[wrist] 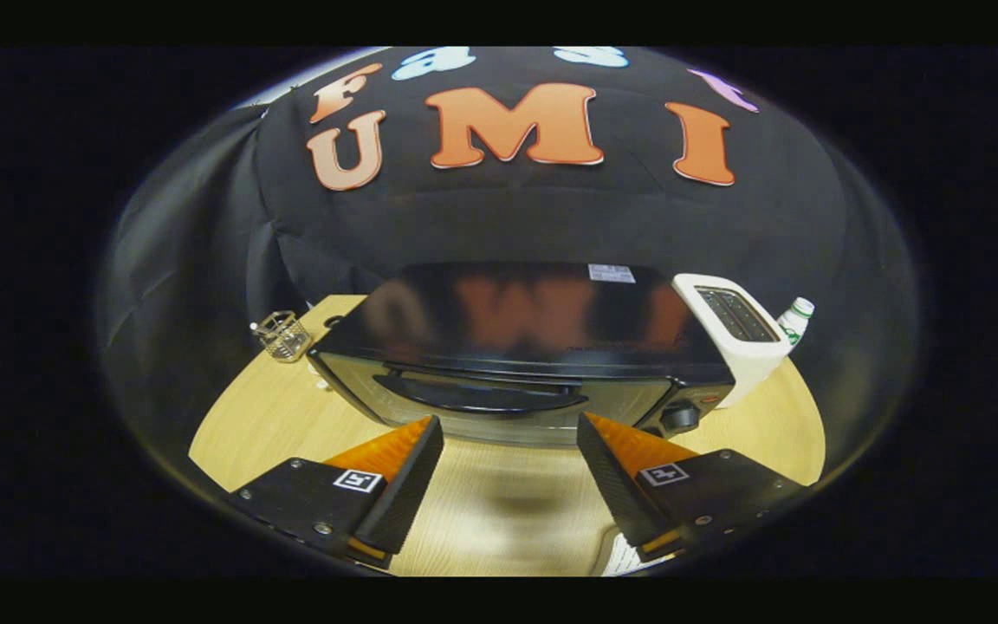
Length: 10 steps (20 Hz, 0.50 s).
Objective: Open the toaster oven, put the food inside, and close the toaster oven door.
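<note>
The gripper [509,433] camera looks forward and slightly down, close to the glossy black toaster oven [523,347], fingers spread apart.

Your light falls from overhead and is moderate: the wooden table [499,511] is the brightest surface, while the cloth wall behind stays dim. The glossy black top of the toaster oven [534,321] acts like a mirror, carrying a smeared, soft reflection of the wall. A blurred dark shadow sits on the table between the open, empty tongs [509,431]. Fisheye bending is strong: the table edge curves and everything bows towards the rim, where brightness falls off. The glass [282,335] and bottle [794,319] look soft.
</note>
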### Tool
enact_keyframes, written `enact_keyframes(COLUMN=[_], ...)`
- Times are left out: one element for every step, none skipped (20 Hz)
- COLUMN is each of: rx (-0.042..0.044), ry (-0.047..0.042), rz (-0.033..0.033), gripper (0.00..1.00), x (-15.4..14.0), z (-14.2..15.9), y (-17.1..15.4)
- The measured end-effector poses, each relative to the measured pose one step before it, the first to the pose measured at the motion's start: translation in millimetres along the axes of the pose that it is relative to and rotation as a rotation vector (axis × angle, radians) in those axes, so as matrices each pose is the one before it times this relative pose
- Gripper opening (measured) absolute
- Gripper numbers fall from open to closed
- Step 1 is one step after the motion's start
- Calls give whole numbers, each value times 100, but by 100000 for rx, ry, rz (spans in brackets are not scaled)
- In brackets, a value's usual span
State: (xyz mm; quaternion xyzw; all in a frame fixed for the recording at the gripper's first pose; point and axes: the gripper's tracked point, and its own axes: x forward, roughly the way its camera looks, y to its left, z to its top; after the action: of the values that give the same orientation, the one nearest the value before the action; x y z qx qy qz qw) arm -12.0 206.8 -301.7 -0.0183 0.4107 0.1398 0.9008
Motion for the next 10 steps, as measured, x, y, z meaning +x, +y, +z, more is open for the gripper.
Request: enact_keyframes(rx=[-244,-534,-750,-905,-696,-454,-561,-444,-397,38], ry=[-2559,-3436,-4522,-4785,-4825,-4859,-4657,-4160,-4076,-4534], rz=[396,276,147,-206,-138,139,124,-105,312,849], gripper=[92,92,92,92,92,92,92,93,94,95], x=[-869,-837,-738,-829,-731,-731,-724,-580,-658,-514], z=[891,1283,1436,1712,1739,2037,1916,1845,1867,2086], y=[-116,-138,-109,-171,-369,-255,-211,-167,-62,74])
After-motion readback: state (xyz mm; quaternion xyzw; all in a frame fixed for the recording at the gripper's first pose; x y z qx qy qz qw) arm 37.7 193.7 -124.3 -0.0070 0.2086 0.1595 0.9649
